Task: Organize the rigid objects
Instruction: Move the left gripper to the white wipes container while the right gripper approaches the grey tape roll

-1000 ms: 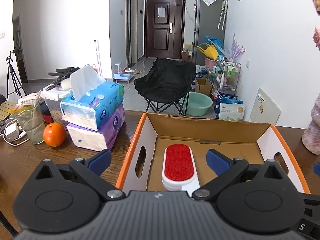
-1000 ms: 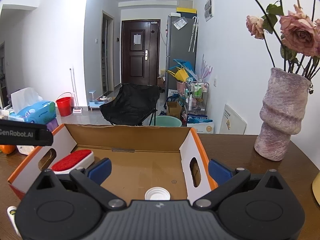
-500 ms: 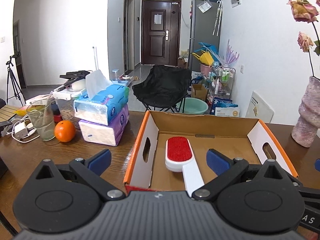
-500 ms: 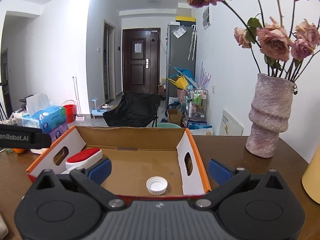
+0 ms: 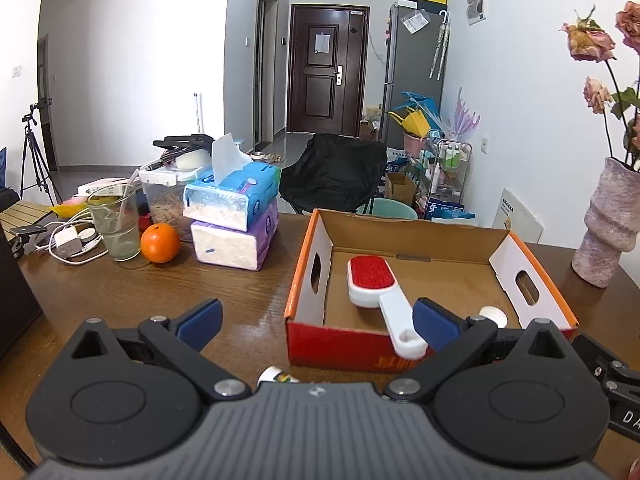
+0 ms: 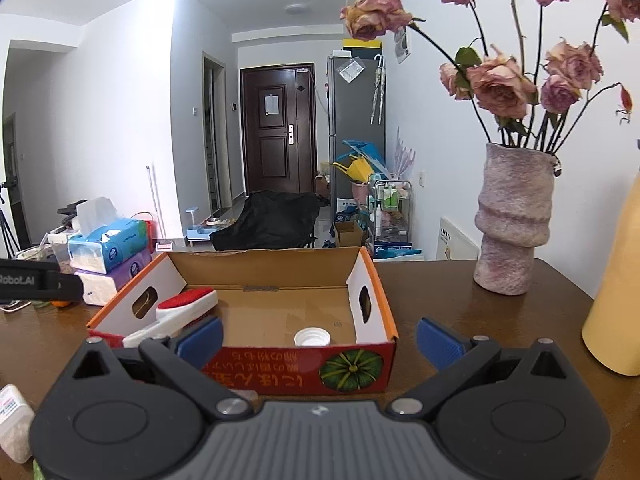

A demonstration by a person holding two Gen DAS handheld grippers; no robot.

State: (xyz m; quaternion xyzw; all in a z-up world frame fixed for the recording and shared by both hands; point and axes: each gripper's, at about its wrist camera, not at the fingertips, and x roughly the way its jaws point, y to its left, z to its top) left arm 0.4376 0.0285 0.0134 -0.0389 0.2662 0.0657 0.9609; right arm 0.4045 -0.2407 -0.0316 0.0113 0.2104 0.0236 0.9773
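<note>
An open cardboard box [image 5: 340, 344] with an orange rim and red front stands on the brown table [image 5: 160, 300]. Inside lies a white lint brush [image 5: 372, 280] with a red pad, its handle resting over the front wall. A white bottle cap [image 5: 494, 315] lies at the box's right front. My left gripper [image 5: 318, 320] is open and holds nothing, just short of the box's front left corner. The right wrist view shows the same box [image 6: 280, 372], brush [image 6: 188, 304] and cap [image 6: 312, 337]. My right gripper [image 6: 319, 340] is open before the front wall.
Stacked tissue packs [image 5: 236, 216], an orange [image 5: 160, 243], a glass [image 5: 116, 224] and cables sit left of the box. A small tube [image 5: 276, 375] lies under my left gripper. A vase of dried roses [image 6: 514, 220] and a yellow object [image 6: 616, 280] stand to the right. A small white box [image 6: 12, 416] lies near left.
Both grippers have drawn back from the box and risen, so its red front now shows. The brush and cap stay inside the box.
</note>
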